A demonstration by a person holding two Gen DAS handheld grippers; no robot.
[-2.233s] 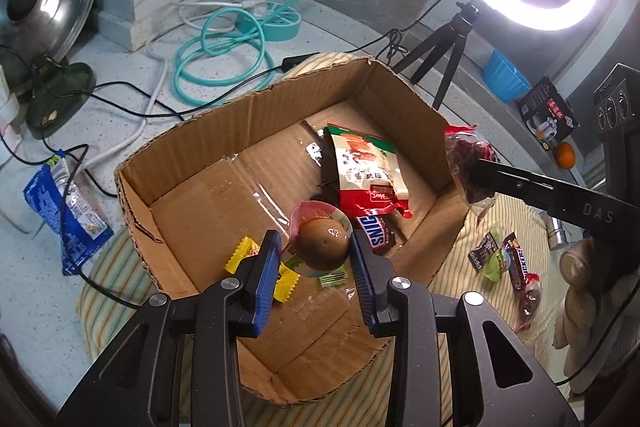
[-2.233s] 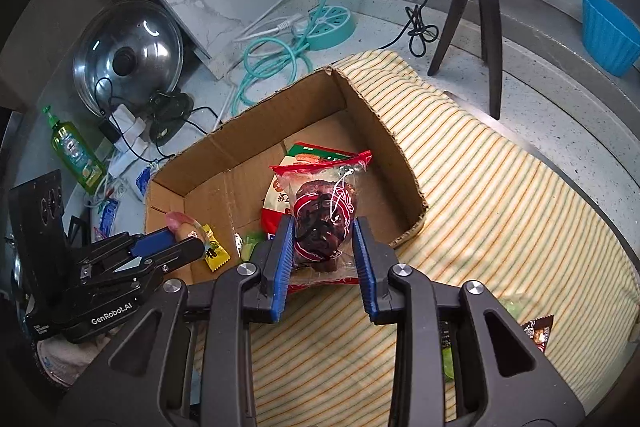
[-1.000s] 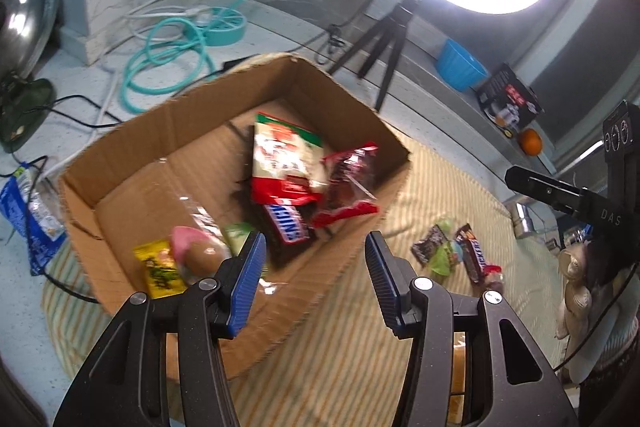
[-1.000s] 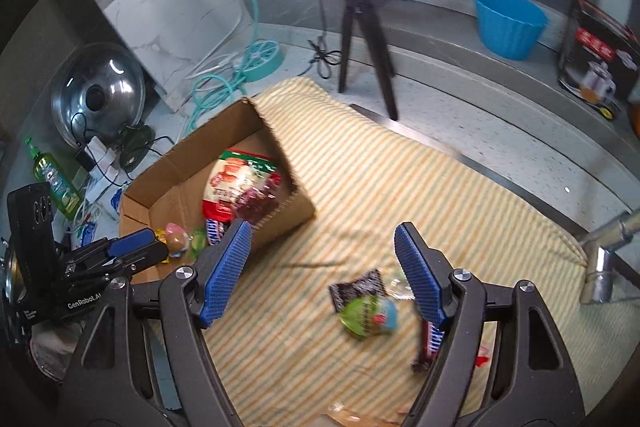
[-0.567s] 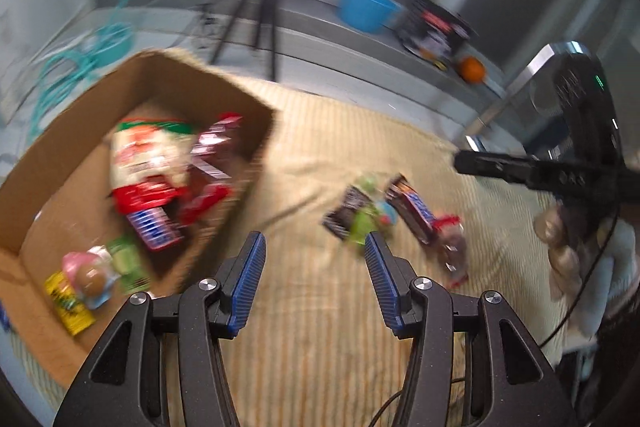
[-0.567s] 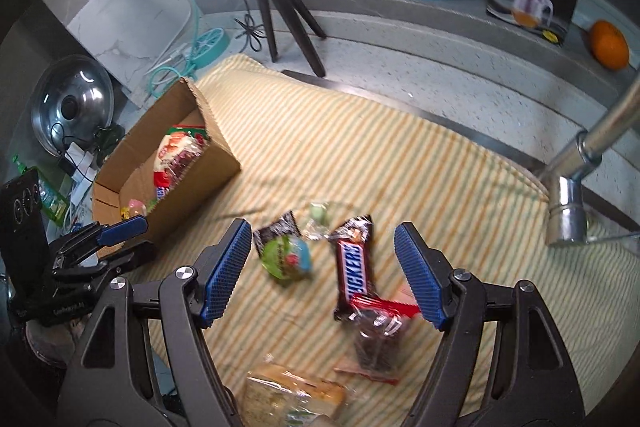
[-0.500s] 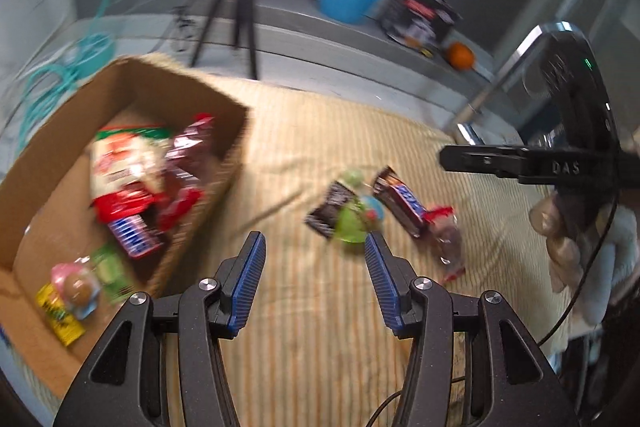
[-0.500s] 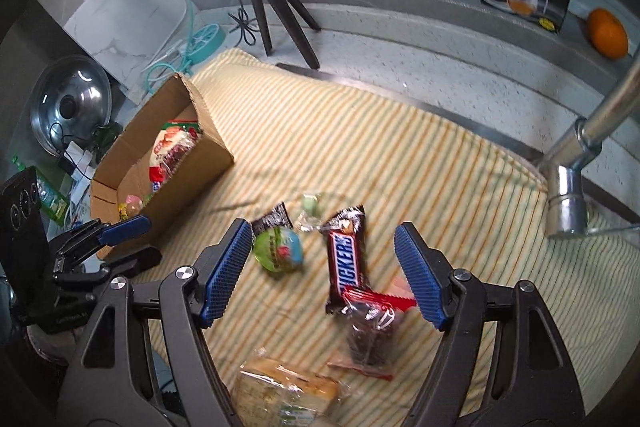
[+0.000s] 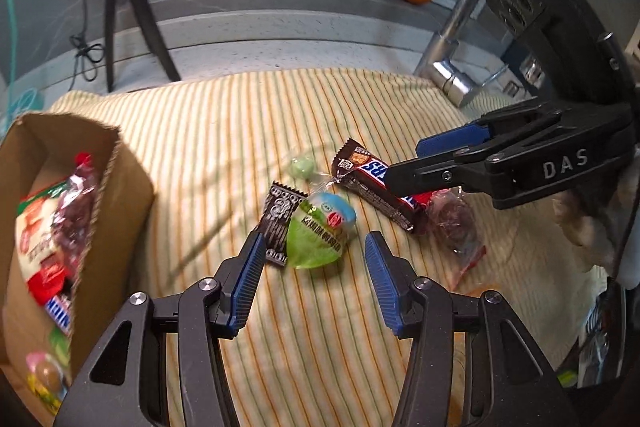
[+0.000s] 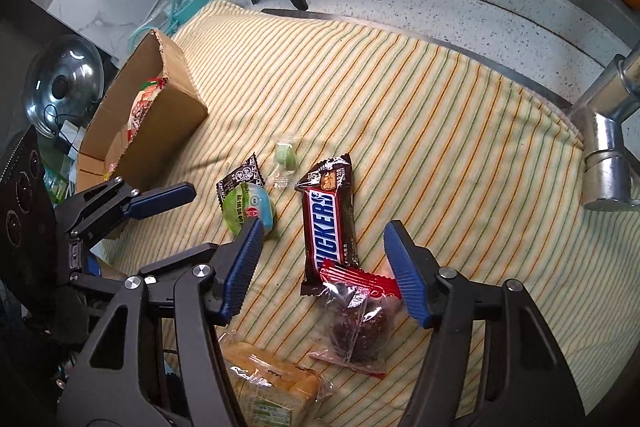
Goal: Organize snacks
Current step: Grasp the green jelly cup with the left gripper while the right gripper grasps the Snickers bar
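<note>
Left gripper point(image 9: 314, 259), jaws apart and empty, straddles a green snack packet point(image 9: 320, 233) for pickup; right gripper point(image 10: 322, 261), empty jaws closing, frames the Snickers bar point(image 10: 328, 215).

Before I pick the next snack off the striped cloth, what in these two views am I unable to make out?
- Cardboard box contents: left wrist view blurs them and the frame's edge cuts them; in the right wrist view its wall hides most.
- Snickers bar: the right tongs cover its far end in the left wrist view.
- Bread packet: cut by the right wrist view's bottom edge and its own tongs.
</note>
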